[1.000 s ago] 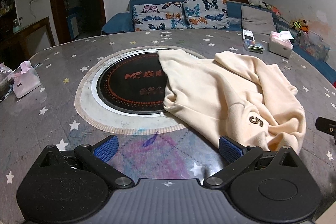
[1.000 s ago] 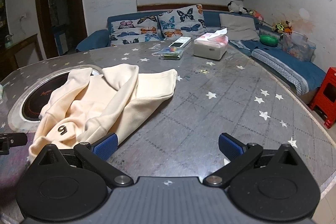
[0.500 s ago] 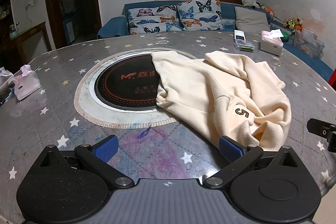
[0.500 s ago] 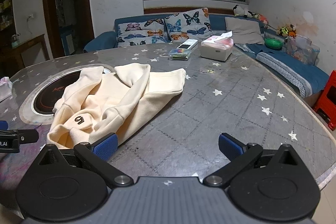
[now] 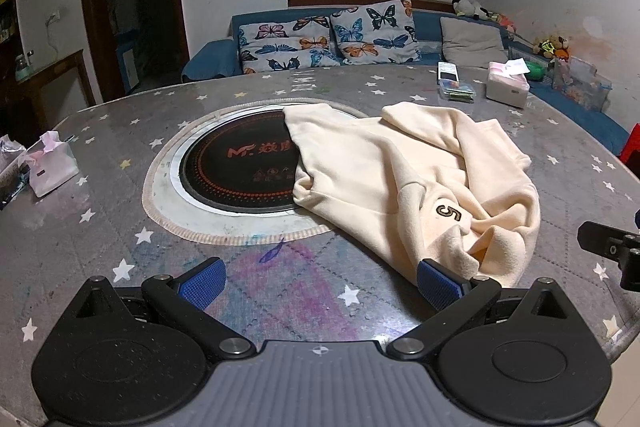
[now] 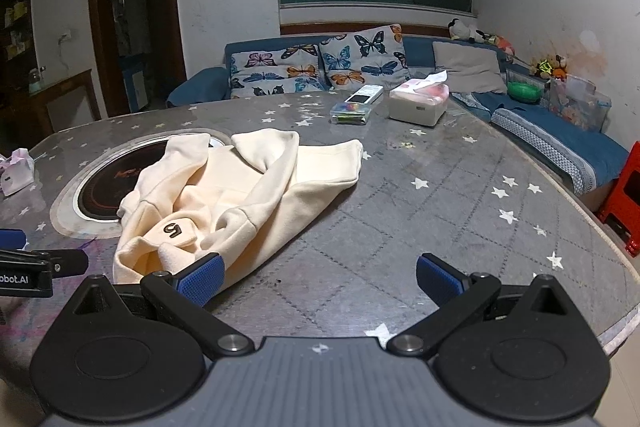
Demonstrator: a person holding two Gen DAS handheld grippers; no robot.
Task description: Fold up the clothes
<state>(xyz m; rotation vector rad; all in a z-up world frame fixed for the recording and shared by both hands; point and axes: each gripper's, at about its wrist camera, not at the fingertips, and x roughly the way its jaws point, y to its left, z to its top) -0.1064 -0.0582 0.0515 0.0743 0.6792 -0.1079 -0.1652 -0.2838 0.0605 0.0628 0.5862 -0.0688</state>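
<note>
A cream sweatshirt [image 5: 404, 179] with a black "5" patch lies crumpled on the round grey star-patterned table [image 5: 120, 227], partly over a black induction hob [image 5: 236, 171]. My left gripper [image 5: 320, 285] hovers open above the table's near edge, its right blue pad close to the garment's near corner. In the right wrist view the sweatshirt [image 6: 240, 195] lies ahead and left. My right gripper [image 6: 320, 279] is open and holds nothing, its left pad near the garment's hem. Each gripper shows at the edge of the other's view.
A white tissue box [image 6: 418, 103], a remote [image 6: 364, 94] and a small colourful packet [image 6: 351, 111] sit at the table's far side. A pink tissue pack [image 5: 52, 163] lies at the left. A blue sofa with butterfly cushions [image 5: 328, 41] stands behind; a red stool [image 6: 624, 203] at right.
Both grippers have pulled back and risen, so the sweatshirt looks smaller and farther. The garment itself has not moved. Both stay open.
</note>
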